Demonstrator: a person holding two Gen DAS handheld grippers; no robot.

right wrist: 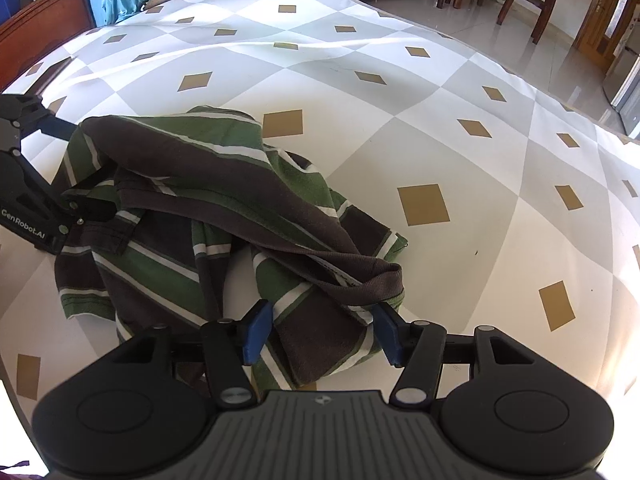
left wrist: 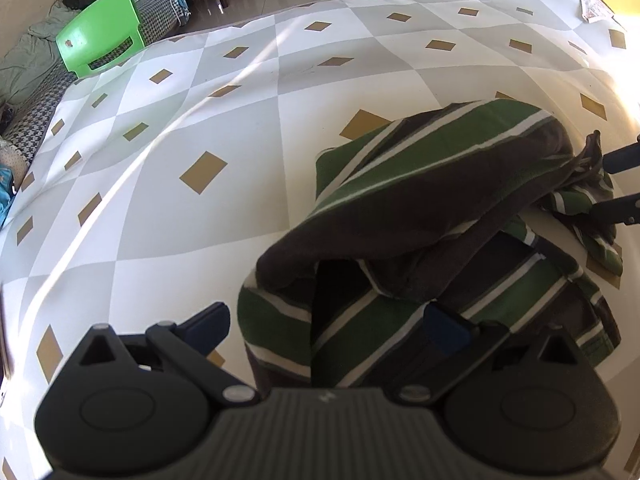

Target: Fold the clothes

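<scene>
While the striped shirt (right wrist: 224, 216) lies crumpled on the diamond-patterned surface (right wrist: 460, 128), well in from its edges, the left gripper (left wrist: 326, 326) and right gripper (right wrist: 320, 330) both straddle its cloth, fingers spread wide.

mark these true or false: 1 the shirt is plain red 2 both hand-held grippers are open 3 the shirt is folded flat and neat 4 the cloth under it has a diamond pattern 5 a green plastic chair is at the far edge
1. The shirt is plain red. False: the striped shirt is green, dark brown and white.
2. Both hand-held grippers are open. True: the left hand-held gripper and the right hand-held gripper have their fingers spread, with fabric between them.
3. The shirt is folded flat and neat. False: it lies crumpled in a heap.
4. The cloth under it has a diamond pattern. True: the table cover shows grey and white diamonds with tan patches.
5. A green plastic chair is at the far edge. True: the green chair stands there.
</scene>
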